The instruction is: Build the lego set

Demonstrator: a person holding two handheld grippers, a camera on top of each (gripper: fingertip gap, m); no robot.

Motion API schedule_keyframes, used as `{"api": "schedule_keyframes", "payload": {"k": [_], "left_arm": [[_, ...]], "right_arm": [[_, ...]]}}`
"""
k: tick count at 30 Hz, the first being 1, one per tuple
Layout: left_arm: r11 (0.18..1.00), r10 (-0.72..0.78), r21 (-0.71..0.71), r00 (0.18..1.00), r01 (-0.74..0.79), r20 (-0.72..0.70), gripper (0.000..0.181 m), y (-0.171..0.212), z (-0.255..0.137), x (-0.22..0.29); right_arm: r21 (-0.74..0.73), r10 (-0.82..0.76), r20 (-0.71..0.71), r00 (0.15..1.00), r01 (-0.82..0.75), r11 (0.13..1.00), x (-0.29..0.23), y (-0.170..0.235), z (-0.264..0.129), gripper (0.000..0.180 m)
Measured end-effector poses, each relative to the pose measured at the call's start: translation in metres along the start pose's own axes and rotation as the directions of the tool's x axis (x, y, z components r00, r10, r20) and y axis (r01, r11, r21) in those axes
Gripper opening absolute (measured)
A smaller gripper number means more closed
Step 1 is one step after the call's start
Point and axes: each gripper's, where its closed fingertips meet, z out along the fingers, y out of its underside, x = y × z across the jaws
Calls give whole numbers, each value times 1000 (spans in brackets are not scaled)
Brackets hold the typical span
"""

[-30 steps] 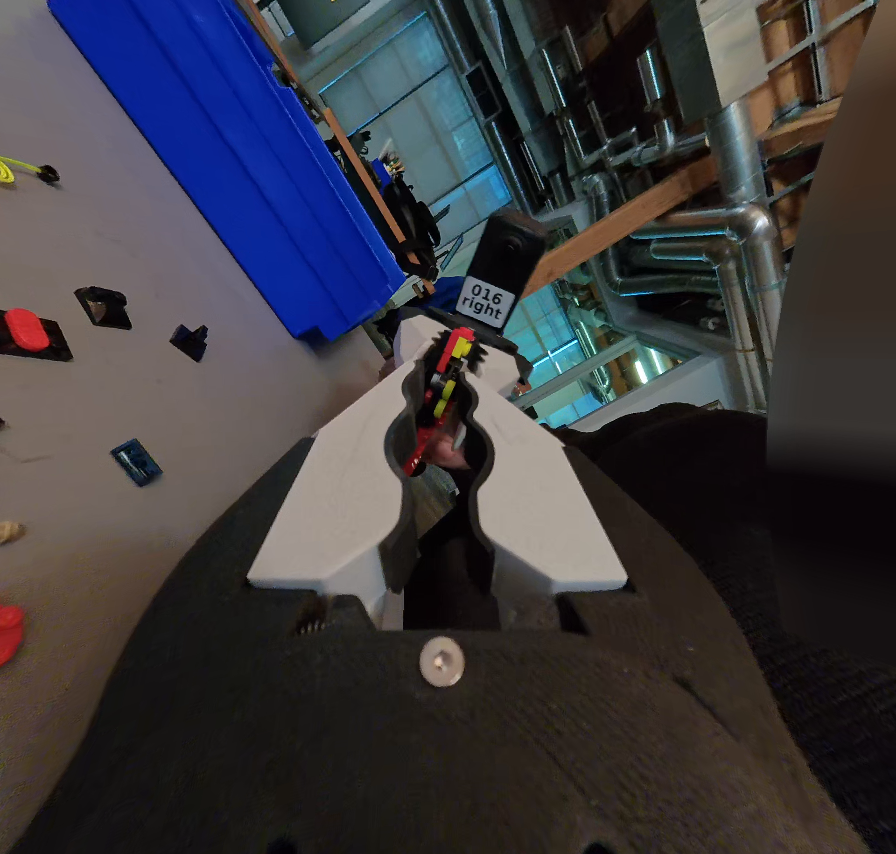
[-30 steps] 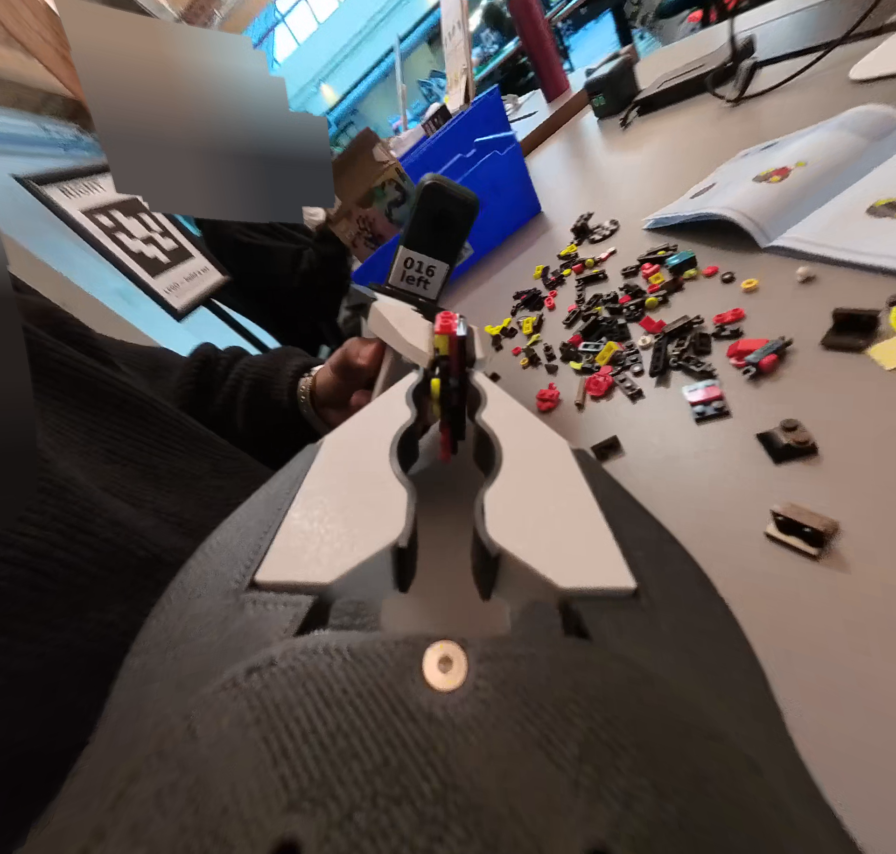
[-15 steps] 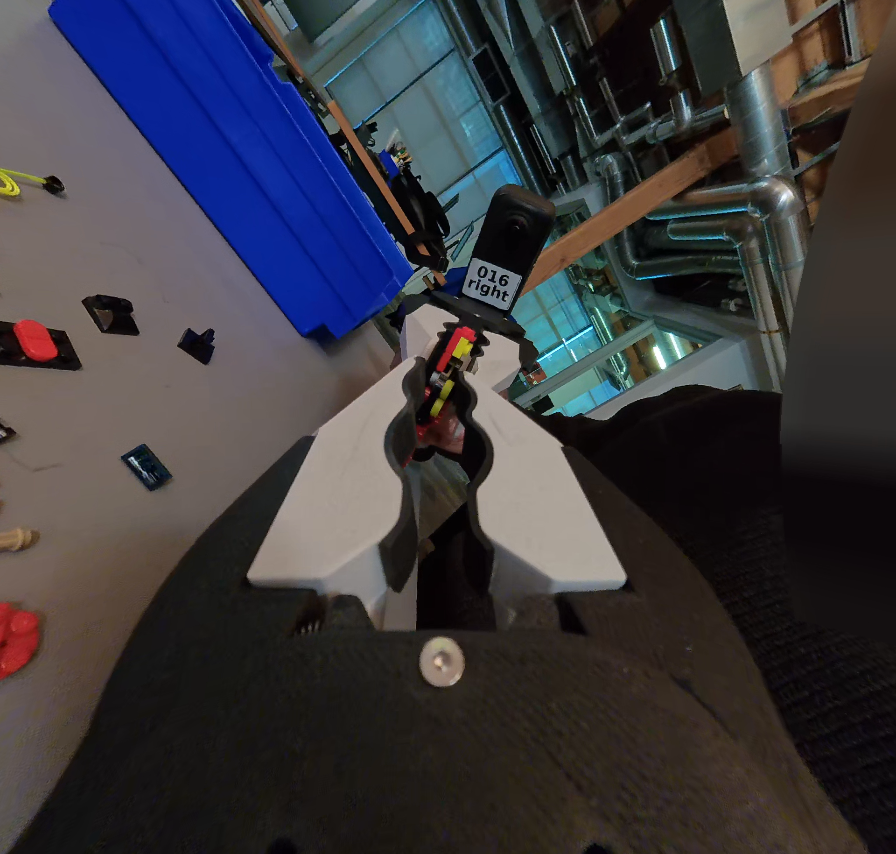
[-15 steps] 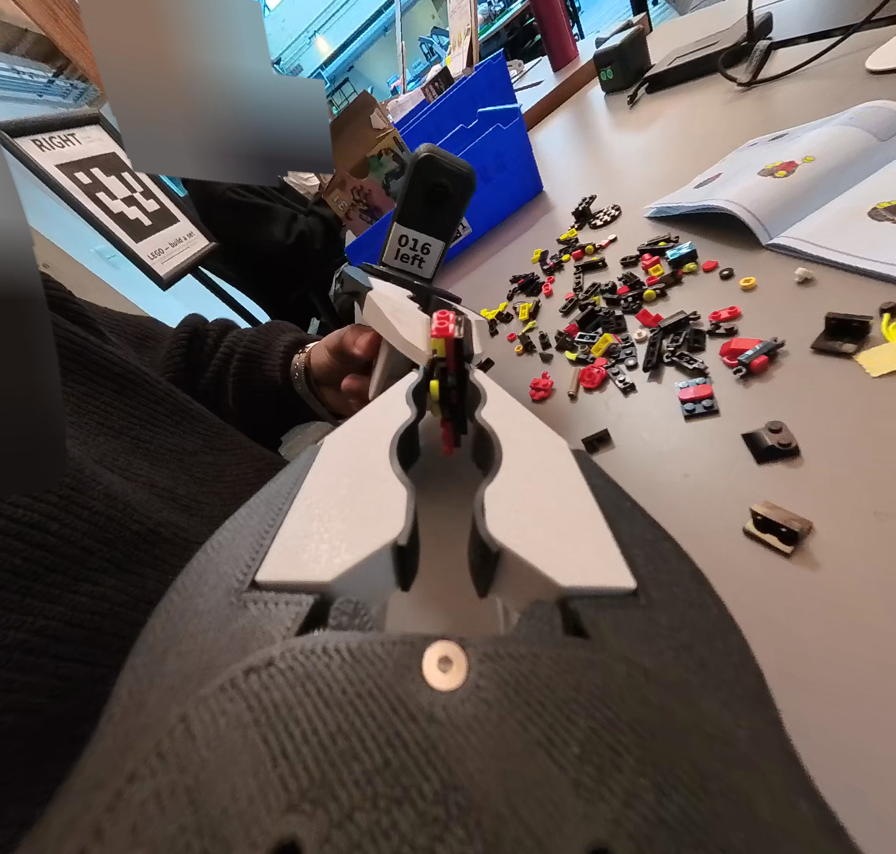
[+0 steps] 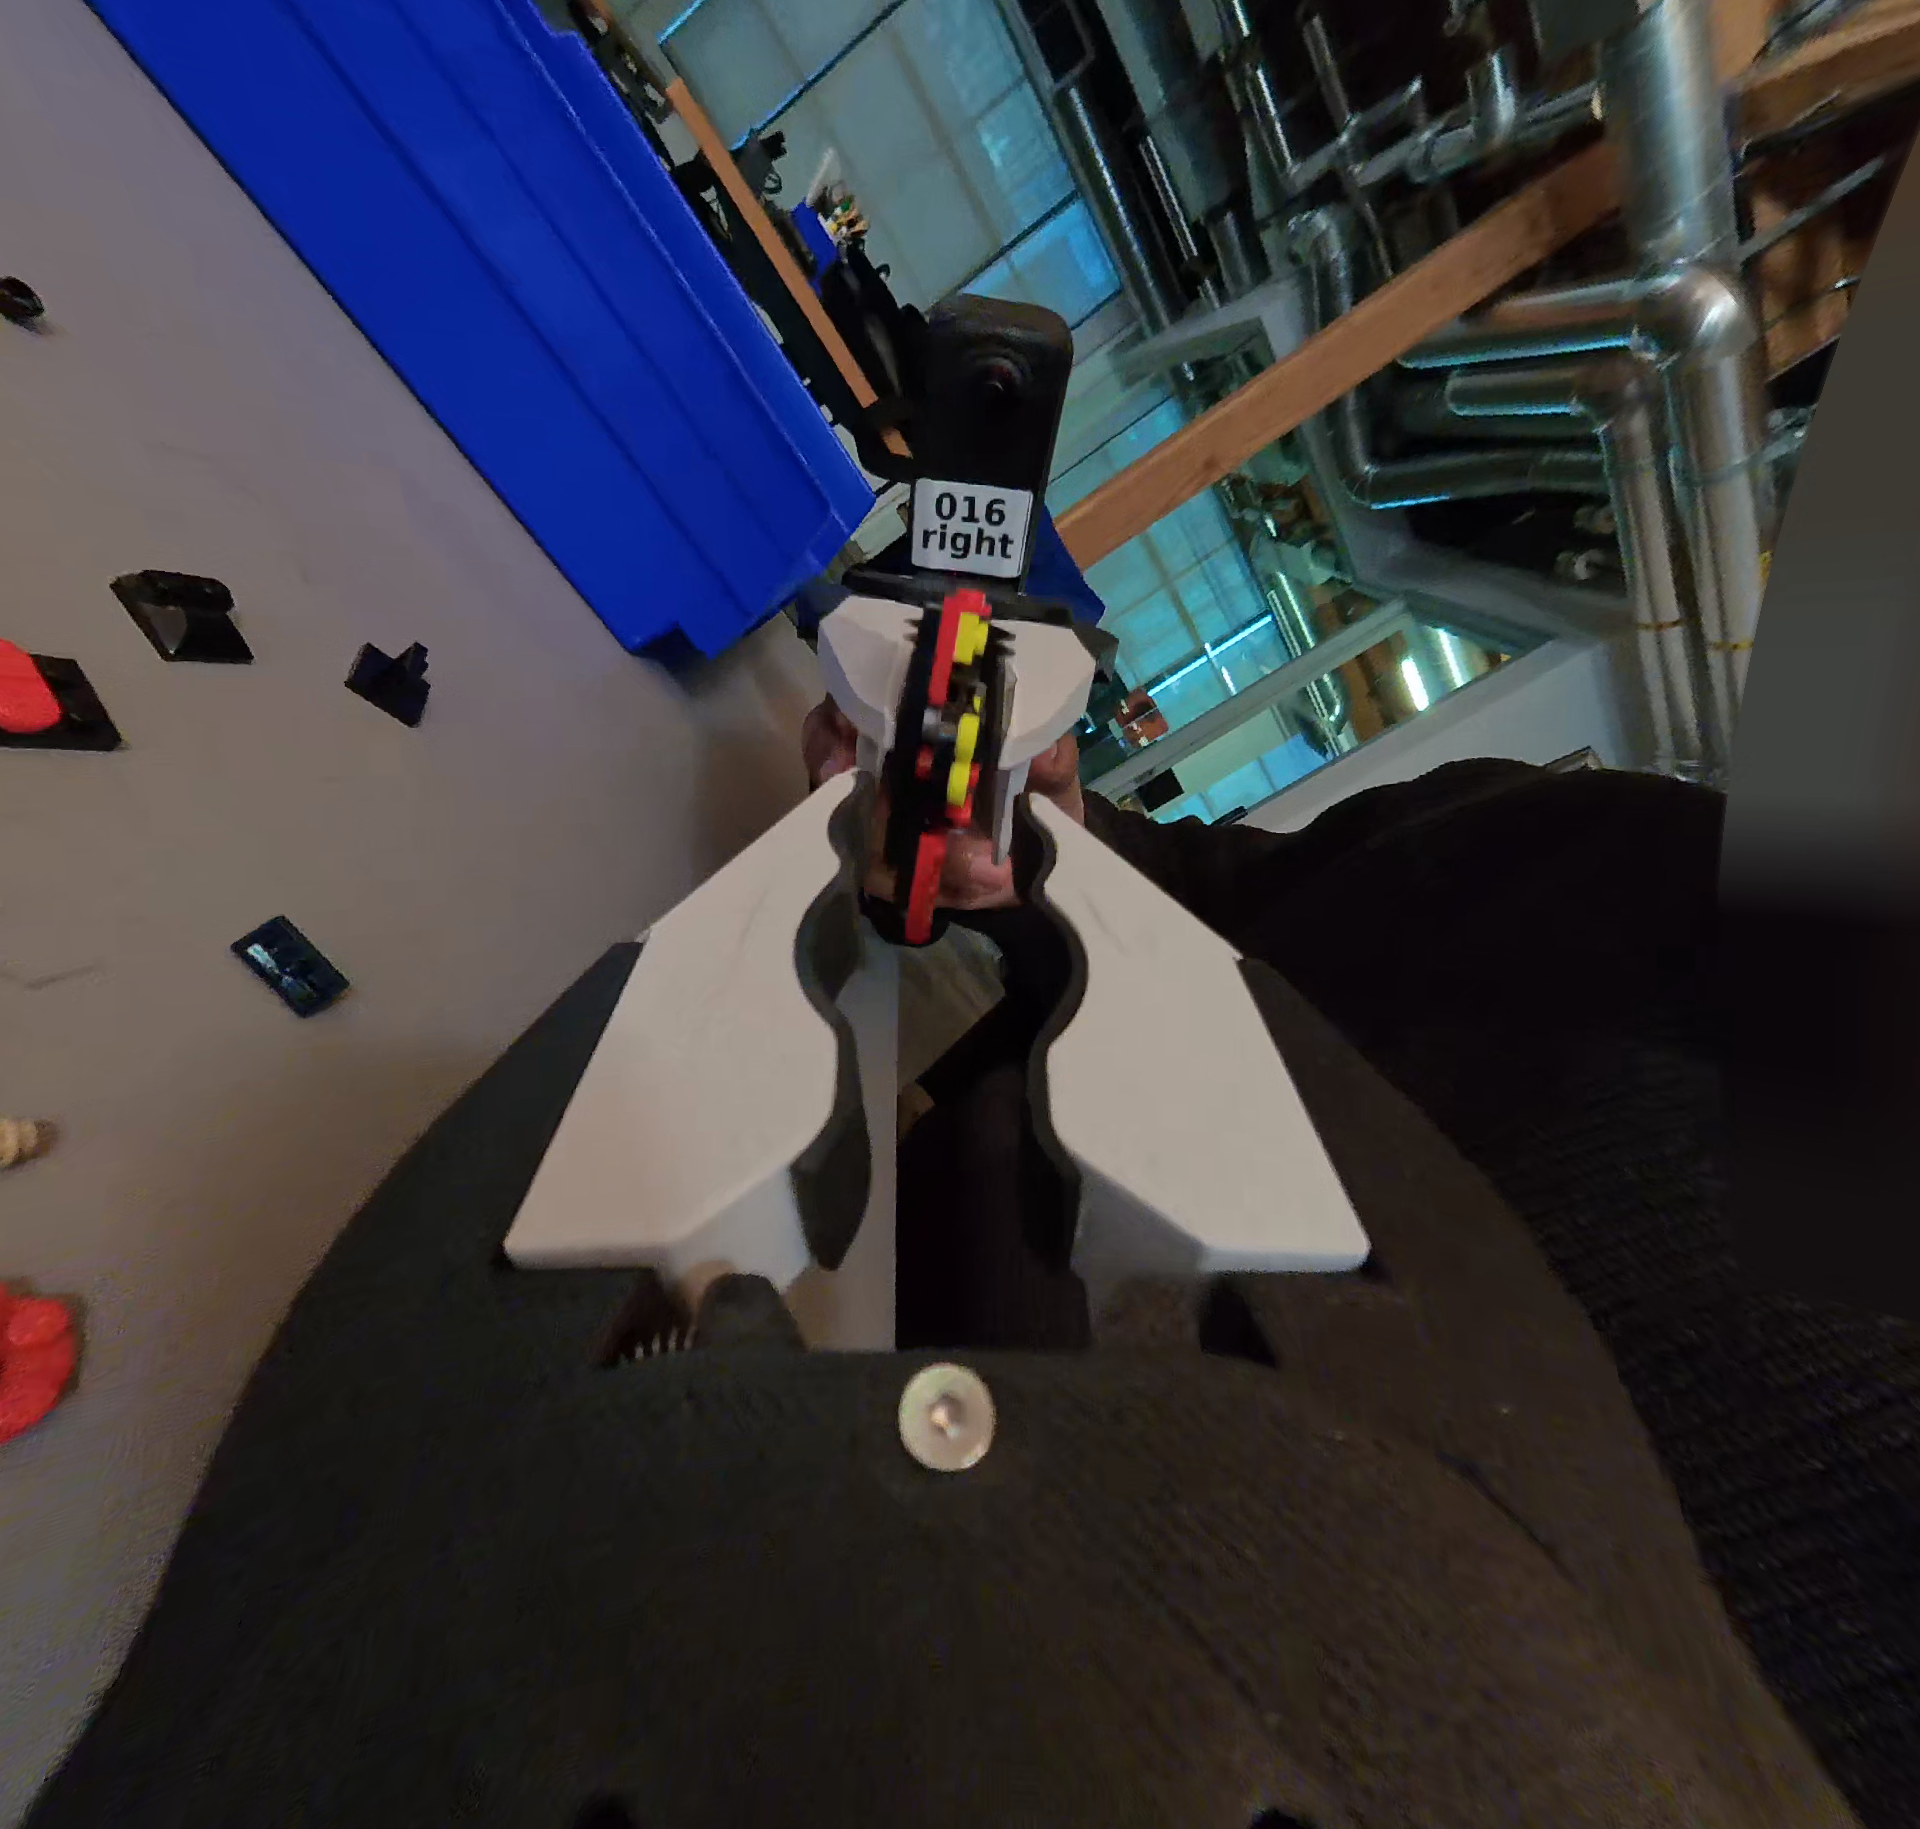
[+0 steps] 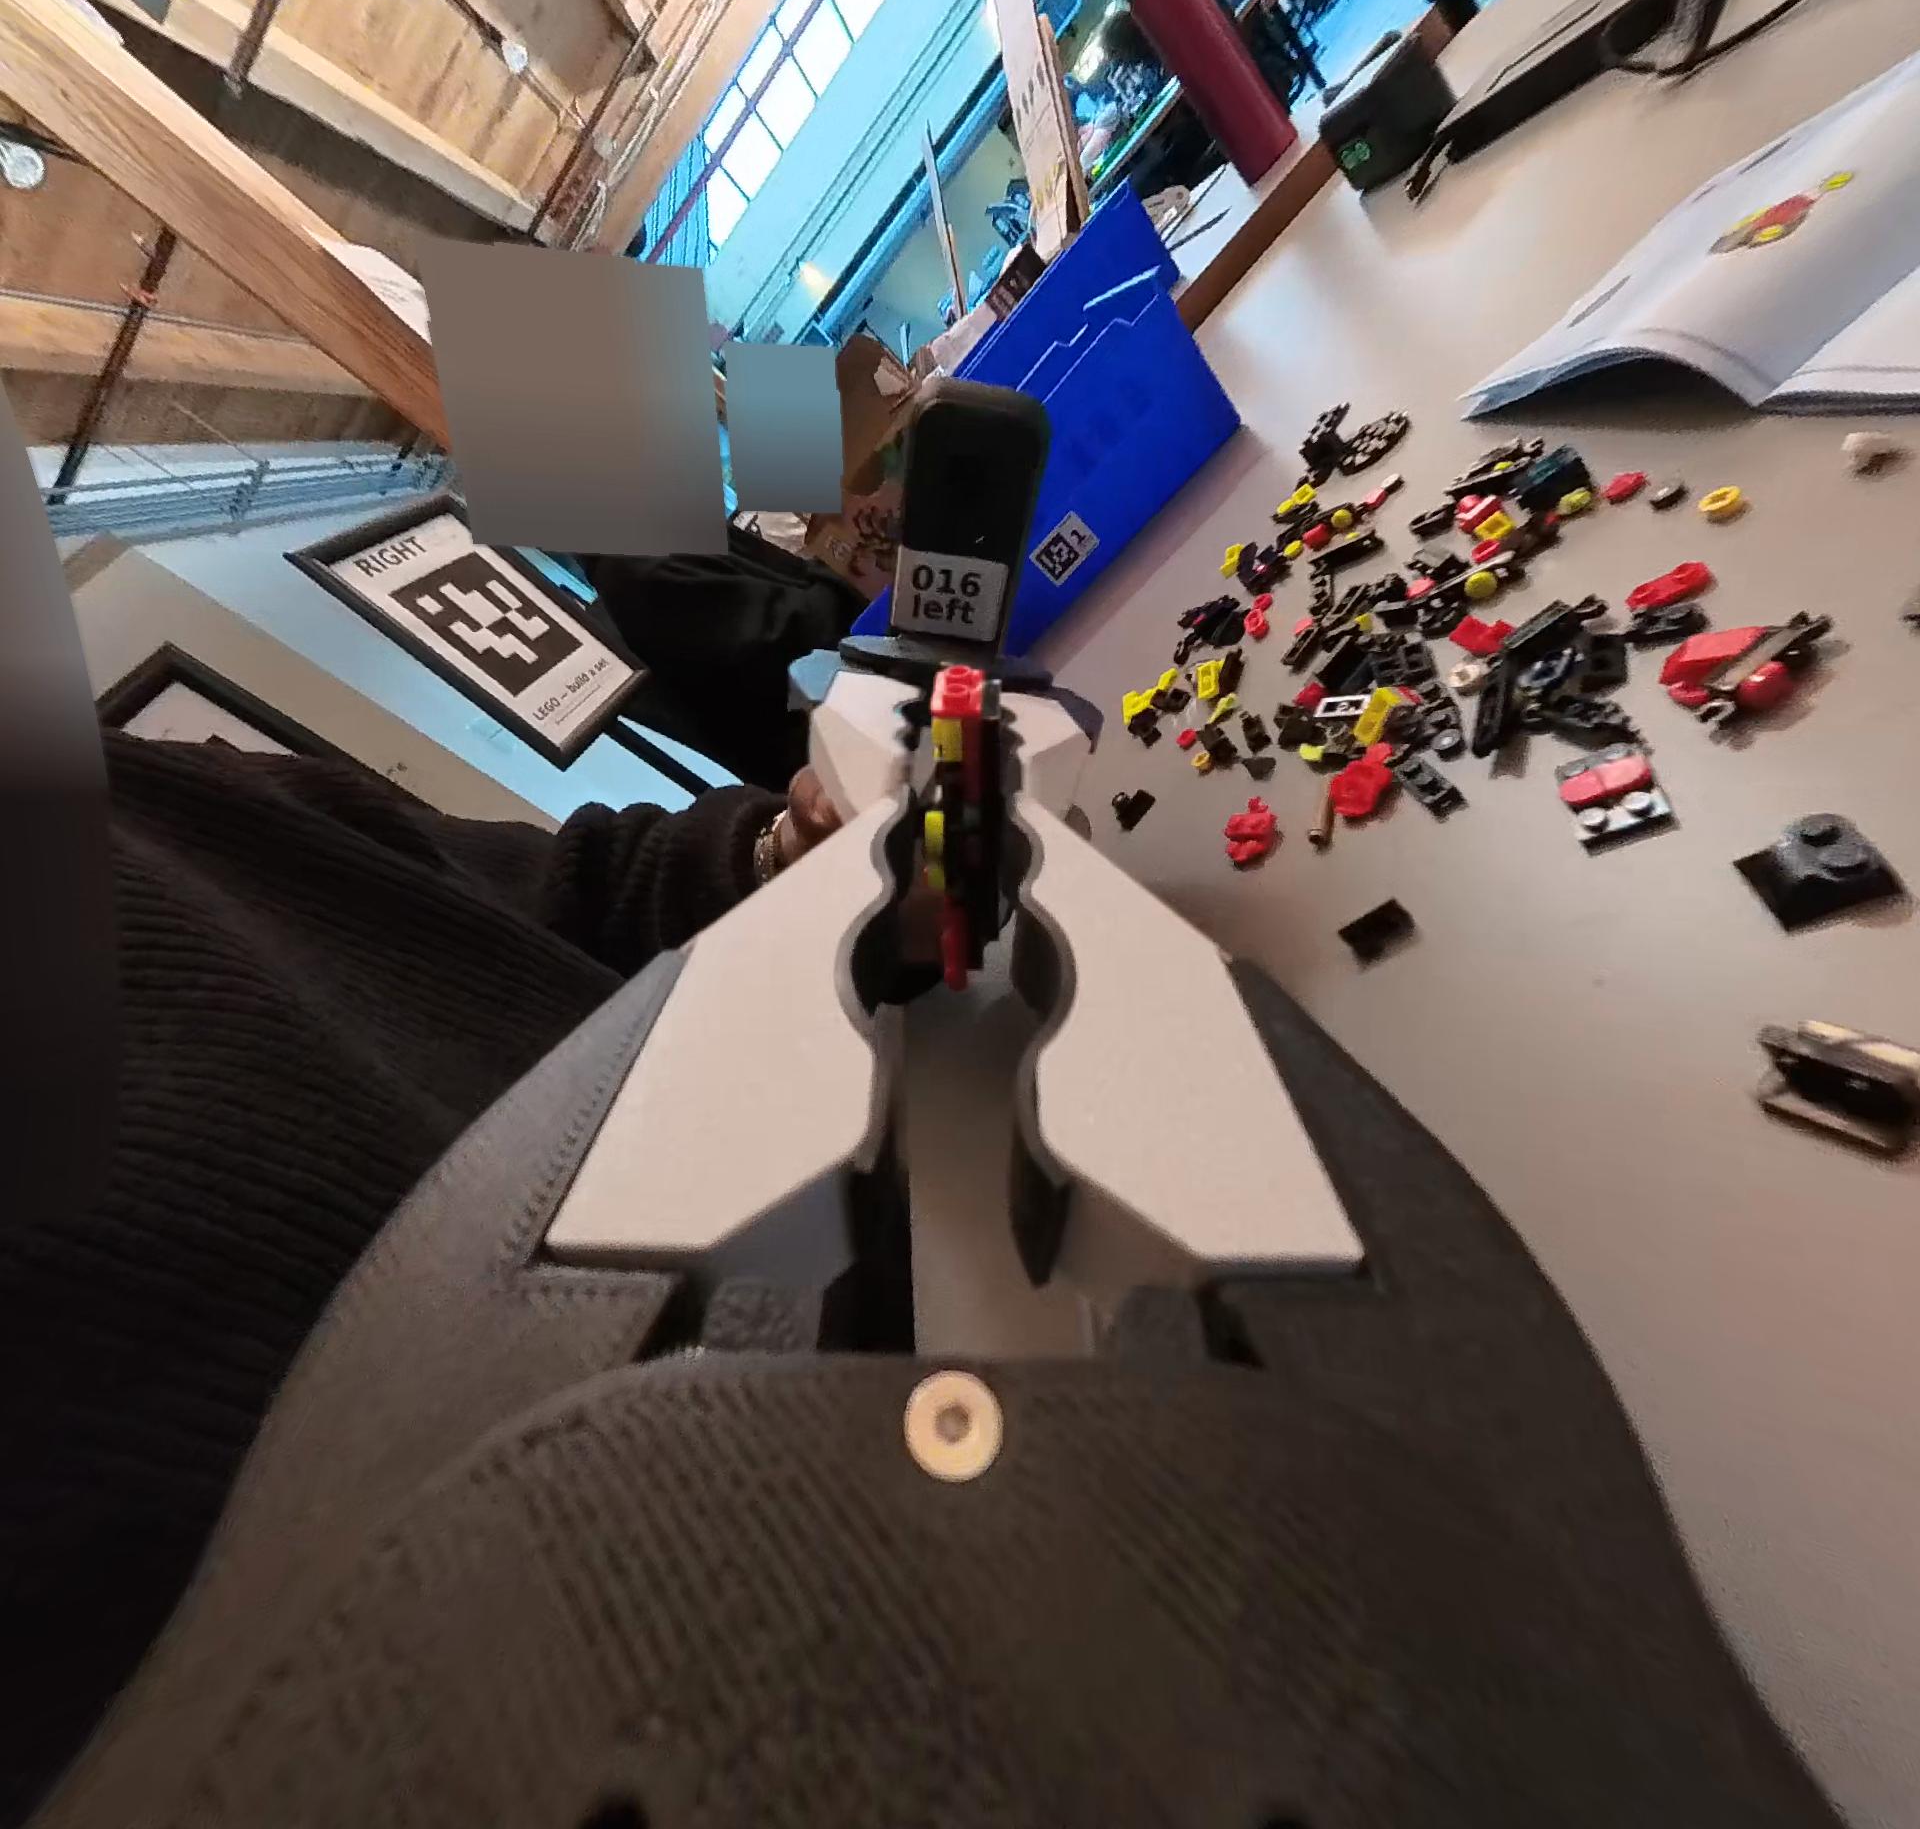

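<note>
lego assembly [image 6: 958,823] being held aloft, off the surface [image 6: 1558,1000] | being pinched by left gripper [image 5: 940,844] and right gripper [image 6: 951,849] jaws together | risk: layers being popped apart by uneven squeezing

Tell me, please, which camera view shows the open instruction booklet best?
The right wrist view: the instruction booklet lies open on the table's far right, beyond the loose bricks. The left wrist view does not show it at all.
</note>
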Motion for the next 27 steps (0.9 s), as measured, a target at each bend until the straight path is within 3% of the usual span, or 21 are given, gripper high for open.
{"api": "schedule_keyframes", "payload": {"k": [4, 6, 9, 27], "left_arm": [[1000, -23, -9, 1000, 23, 1, 11, 1, -1, -2], [999, -34, -6, 999, 34, 0, 11, 1, -1, -2], [998, -58, 31, 998, 58, -1, 10, -5, -4, -4], [999, -35, 37, 999, 35, 4, 10, -5, -4, -3]], "right_arm": [[4, -20, -14, 1000, 20, 1000, 1, 1, 2, 14], [27, -27, -19, 999, 27, 999, 1, -3, 0, 27], [44, -38, -25, 999, 39, 998, 3, -8, -4, 32], [-62, -118, -58, 991, 115, 991, 2, 5, 0, 12]]}}
